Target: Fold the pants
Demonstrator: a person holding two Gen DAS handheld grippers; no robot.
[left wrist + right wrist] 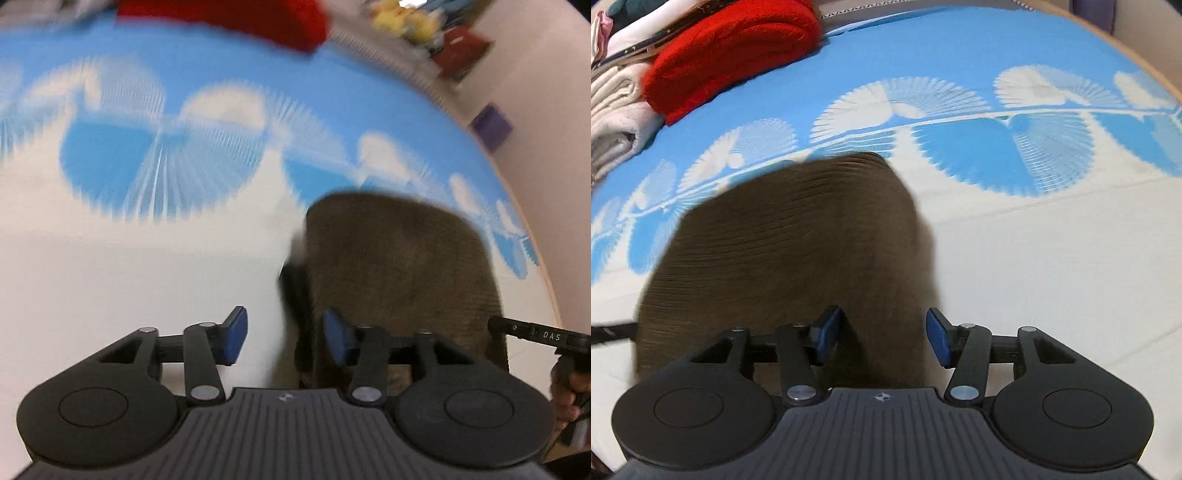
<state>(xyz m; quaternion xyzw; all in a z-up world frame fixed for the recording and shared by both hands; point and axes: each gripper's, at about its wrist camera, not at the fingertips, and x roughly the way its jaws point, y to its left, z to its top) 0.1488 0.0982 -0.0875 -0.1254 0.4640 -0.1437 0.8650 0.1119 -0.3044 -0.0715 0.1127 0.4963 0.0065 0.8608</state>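
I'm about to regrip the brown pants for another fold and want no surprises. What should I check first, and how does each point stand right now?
1. Left gripper empty, pads apart: ok.
2. Right gripper empty, pads apart: ok.
3. Brown pants lying on the blue and white sheet: ok.
4. Pants folded evenly: cannot tell, both views are blurred.
5. Red garment apart from the pants: ok.
6. Bare sheet beside the pants for folding: ok.

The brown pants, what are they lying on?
The brown pants lie on a blue-and-white patterned sheet. The part of the sheet right beneath them is covered.
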